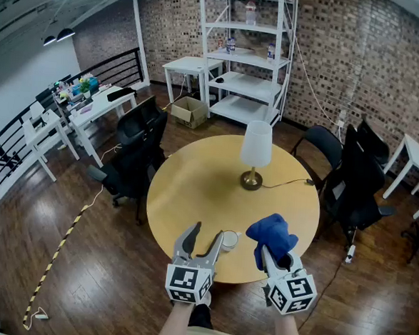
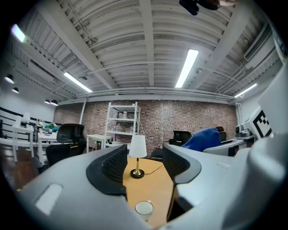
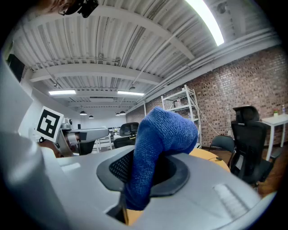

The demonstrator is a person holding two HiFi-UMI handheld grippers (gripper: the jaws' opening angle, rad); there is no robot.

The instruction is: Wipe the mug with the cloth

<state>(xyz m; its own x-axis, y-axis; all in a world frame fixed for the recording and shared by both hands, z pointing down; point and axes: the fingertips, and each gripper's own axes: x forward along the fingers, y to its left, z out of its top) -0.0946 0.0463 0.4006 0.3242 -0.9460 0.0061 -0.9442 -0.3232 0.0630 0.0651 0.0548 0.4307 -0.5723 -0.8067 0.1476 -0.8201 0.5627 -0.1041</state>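
Note:
A small white mug point(image 1: 229, 240) stands near the front edge of the round wooden table point(image 1: 193, 191). My left gripper point(image 1: 205, 243) hovers just left of the mug, jaws apart and empty; in the left gripper view the mug point(image 2: 144, 209) sits low between the jaws, below them and untouched. My right gripper point(image 1: 275, 259) is shut on a blue cloth point(image 1: 270, 235), held up right of the mug. In the right gripper view the cloth point(image 3: 157, 152) bulges up out of the closed jaws.
A white table lamp point(image 1: 255, 153) stands mid-table with its cord trailing right. Black office chairs point(image 1: 133, 158) ring the table. A white shelf unit point(image 1: 248, 51) stands against the brick wall, with white desks at left and right.

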